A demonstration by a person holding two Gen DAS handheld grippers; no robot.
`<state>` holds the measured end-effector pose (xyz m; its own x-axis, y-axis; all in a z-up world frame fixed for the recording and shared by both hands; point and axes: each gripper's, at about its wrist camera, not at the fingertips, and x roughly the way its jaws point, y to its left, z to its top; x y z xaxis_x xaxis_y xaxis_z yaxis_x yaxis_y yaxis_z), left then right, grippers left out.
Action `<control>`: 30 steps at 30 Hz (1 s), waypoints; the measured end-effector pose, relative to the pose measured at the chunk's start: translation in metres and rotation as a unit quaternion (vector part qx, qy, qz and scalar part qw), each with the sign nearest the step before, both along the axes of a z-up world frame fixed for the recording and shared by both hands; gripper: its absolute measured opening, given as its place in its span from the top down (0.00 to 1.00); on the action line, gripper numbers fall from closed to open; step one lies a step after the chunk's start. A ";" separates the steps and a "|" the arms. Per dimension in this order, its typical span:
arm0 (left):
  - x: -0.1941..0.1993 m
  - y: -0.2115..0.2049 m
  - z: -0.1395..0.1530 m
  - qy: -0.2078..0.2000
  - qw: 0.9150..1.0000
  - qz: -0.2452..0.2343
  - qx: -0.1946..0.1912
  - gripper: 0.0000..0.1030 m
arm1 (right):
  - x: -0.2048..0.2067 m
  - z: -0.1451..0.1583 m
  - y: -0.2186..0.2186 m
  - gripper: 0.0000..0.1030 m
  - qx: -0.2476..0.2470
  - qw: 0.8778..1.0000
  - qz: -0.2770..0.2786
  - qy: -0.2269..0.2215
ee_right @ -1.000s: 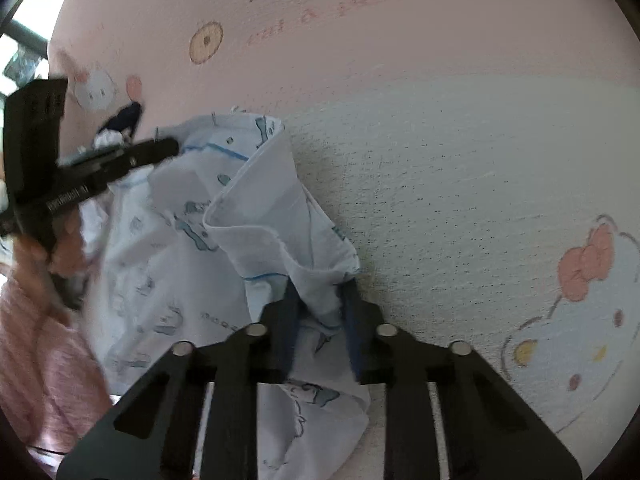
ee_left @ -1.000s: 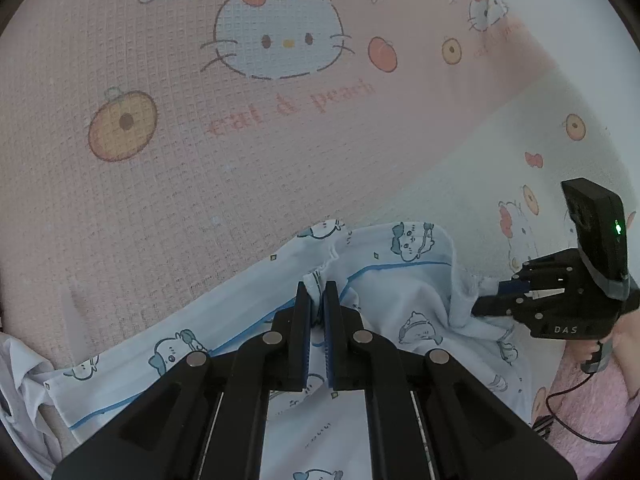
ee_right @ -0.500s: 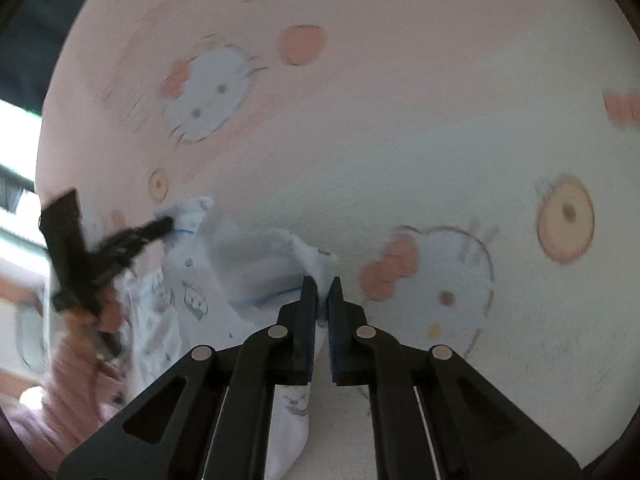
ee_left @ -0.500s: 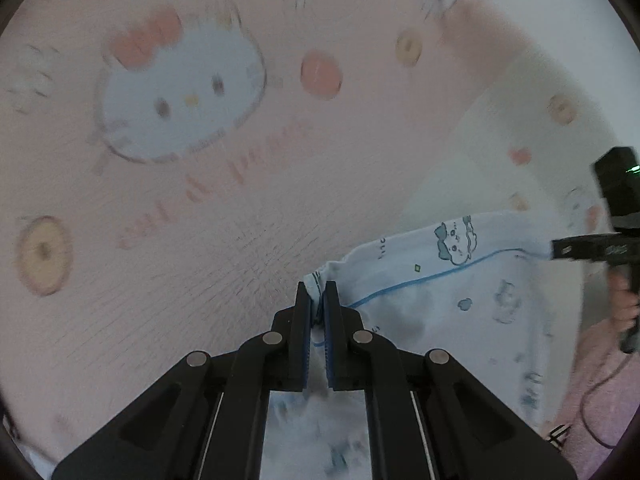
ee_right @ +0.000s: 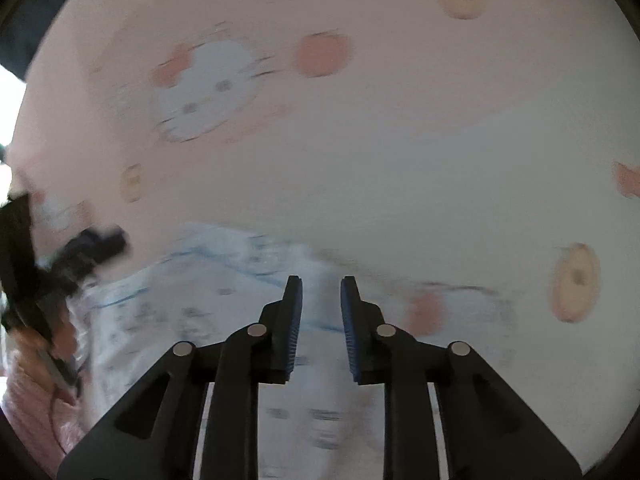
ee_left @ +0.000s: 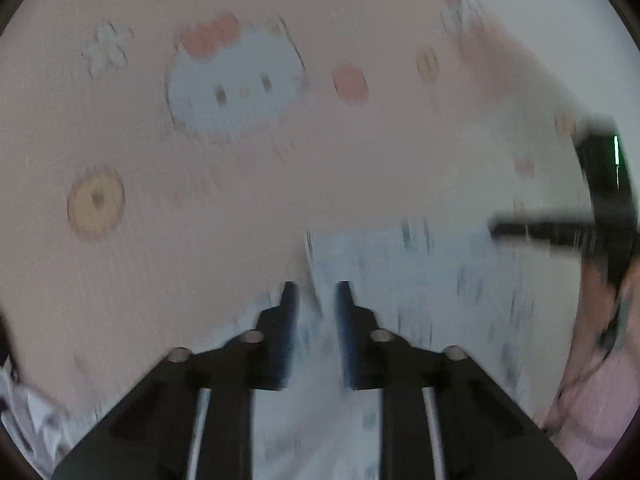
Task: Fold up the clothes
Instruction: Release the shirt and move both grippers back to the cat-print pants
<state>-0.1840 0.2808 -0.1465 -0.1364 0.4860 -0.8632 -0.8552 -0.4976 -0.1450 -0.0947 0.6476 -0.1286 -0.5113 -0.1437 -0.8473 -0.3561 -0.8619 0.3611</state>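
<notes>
The pink and white cartoon-cat blanket [ee_left: 208, 216] lies flat and bare ahead of both grippers, so there is wide free room toward its far side in both wrist views. The only thing lying on it is the pale blue printed garment [ee_right: 224, 292], low and spread, directly under and between both pairs of parted fingers. In the left wrist view the right gripper [ee_left: 496, 230] stands at the right, above the garment's edge. In the right wrist view the left gripper [ee_right: 122, 242] blocks the left side.
</notes>
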 end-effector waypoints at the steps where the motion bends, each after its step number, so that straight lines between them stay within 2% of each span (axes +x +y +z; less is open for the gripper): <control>1: 0.009 -0.006 -0.009 0.004 1.000 -0.007 -0.025 0.86 | -0.003 -0.004 -0.010 0.76 -0.012 1.000 0.019 -0.002; 2: 0.018 -0.012 -0.019 0.008 0.999 -0.014 -0.051 0.86 | -0.006 -0.008 -0.021 0.76 -0.020 0.999 0.039 -0.011; 4: 0.020 -0.028 -0.031 0.019 0.995 0.009 -0.093 0.86 | -0.010 -0.019 -0.041 0.76 -0.025 0.997 0.072 -0.033; 7: 0.031 -0.063 -0.020 0.000 0.996 0.031 -0.079 0.86 | -0.003 -0.031 -0.058 0.73 0.012 0.993 0.092 -0.076; 11: 0.046 -0.109 -0.007 -0.026 0.996 0.060 -0.060 0.84 | 0.014 -0.026 -0.063 0.69 0.034 0.993 0.080 -0.079; 12: 0.050 -0.121 -0.003 -0.032 0.996 0.067 -0.055 0.79 | 0.021 -0.022 -0.064 0.67 0.029 0.994 0.073 -0.074; 13: 0.066 -0.124 0.000 -0.025 0.997 0.046 -0.059 0.69 | 0.030 -0.019 -0.069 0.67 0.017 0.995 0.068 -0.070; 14: 0.085 -0.126 0.001 -0.021 0.998 0.024 -0.061 0.65 | 0.039 -0.017 -0.074 0.66 0.005 0.996 0.064 -0.066; 16: 0.116 -0.130 0.001 -0.021 0.998 -0.013 -0.063 0.64 | 0.057 -0.012 -0.089 0.65 -0.003 0.996 0.059 -0.066; 19: 0.151 -0.135 0.000 -0.015 0.997 -0.050 -0.060 0.64 | 0.087 -0.002 -0.125 0.64 0.025 0.994 0.076 -0.070; 22: 0.182 -0.146 0.002 0.008 0.994 -0.099 -0.056 0.64 | 0.119 0.007 -0.168 0.60 0.033 0.993 0.088 -0.066; 23: 0.192 -0.153 0.001 -0.002 0.992 -0.118 -0.043 0.64 | 0.130 0.009 -0.181 0.59 0.032 0.993 0.091 -0.064; 26: 0.200 -0.165 -0.018 -0.012 0.991 -0.120 -0.060 0.63 | 0.158 0.013 -0.213 0.56 0.025 0.993 0.089 -0.070; 28: 0.206 -0.164 -0.027 0.013 0.989 -0.122 -0.088 0.63 | 0.169 0.007 -0.232 0.56 0.046 0.993 0.083 -0.075; 30: 0.209 -0.160 -0.026 0.027 0.988 -0.120 -0.089 0.63 | 0.172 -0.004 -0.252 0.56 0.074 0.989 0.093 -0.086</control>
<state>0.0246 0.1210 -0.1727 -0.0836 0.3505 -0.9328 -0.9560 -0.2923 -0.0241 0.0773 0.3954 -0.1327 -0.3335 -0.0903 -0.9384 -0.2311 -0.9572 0.1742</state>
